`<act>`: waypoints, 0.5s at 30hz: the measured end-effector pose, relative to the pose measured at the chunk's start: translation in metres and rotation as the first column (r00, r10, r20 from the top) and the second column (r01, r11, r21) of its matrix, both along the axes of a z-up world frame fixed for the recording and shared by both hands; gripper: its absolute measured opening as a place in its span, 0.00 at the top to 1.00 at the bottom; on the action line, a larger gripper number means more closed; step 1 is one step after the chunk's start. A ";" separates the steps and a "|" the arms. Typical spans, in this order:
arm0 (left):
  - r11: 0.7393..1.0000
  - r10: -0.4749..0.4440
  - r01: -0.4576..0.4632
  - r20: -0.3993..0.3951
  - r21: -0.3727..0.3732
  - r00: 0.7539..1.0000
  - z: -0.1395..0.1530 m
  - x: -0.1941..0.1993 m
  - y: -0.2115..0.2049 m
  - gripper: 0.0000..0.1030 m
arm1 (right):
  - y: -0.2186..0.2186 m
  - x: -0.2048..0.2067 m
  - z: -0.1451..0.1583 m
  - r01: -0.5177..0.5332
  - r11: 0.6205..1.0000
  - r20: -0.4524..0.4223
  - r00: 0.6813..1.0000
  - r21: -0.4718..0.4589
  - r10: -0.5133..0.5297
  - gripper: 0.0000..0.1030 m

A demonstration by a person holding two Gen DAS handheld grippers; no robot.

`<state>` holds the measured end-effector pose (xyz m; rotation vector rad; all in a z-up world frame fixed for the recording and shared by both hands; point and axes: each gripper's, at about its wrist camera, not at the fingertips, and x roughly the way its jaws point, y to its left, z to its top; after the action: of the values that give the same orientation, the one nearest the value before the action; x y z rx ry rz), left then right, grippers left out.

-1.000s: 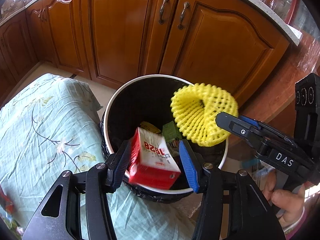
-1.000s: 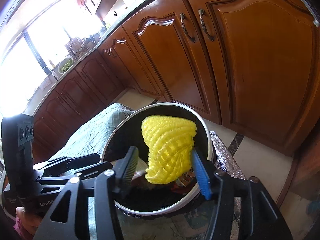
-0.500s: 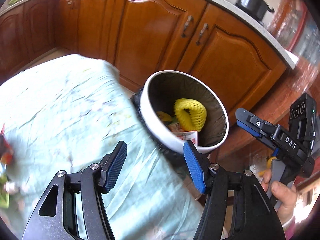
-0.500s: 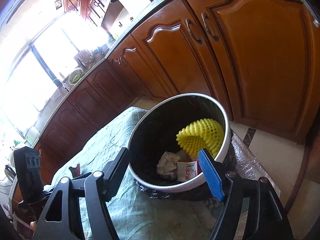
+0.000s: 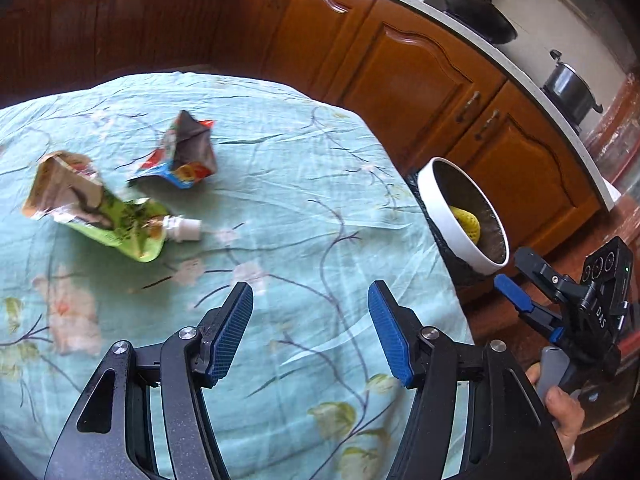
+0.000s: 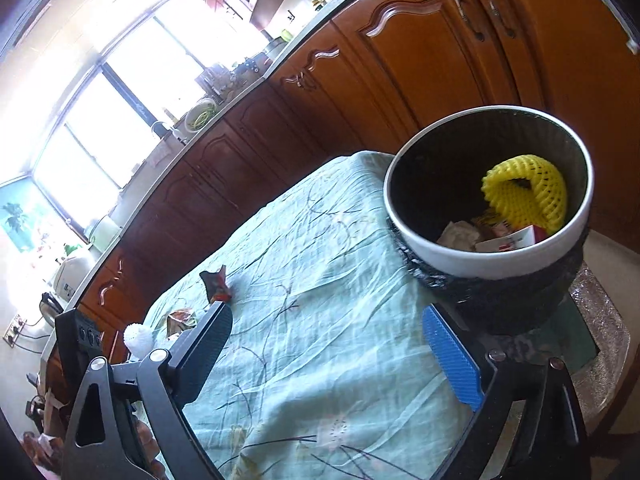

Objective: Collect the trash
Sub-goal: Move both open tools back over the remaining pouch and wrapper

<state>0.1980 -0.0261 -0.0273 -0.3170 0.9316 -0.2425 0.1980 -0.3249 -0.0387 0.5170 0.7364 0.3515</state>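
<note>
Left gripper [image 5: 310, 330], jaws spread and empty; ahead-left lies a crumpled green spouted foil pouch [image 5: 100, 210]: light, limp, slippery, best pinched at its flat body. Right gripper [image 6: 340, 356] jaws have just been opening, empty.

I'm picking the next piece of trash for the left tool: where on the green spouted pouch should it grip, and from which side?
Probably the flat green body of the green spouted pouch, near the middle, coming from above with the open left tool. The pouch lies flat on the tablecloth, its white cap pointing toward the bin; the cap is small and round, so likely to slip.
</note>
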 end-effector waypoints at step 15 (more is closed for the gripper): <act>0.978 0.198 -0.199 -0.017 -0.065 0.980 -0.006 -0.014 0.094 0.40 | 0.093 0.018 -0.002 -0.189 0.982 -0.029 0.982 -0.018 0.189 0.02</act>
<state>0.1836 0.0676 -0.0331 -0.4704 0.8967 -0.0885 0.2159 -0.2316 -0.0406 0.4338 0.8176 0.5139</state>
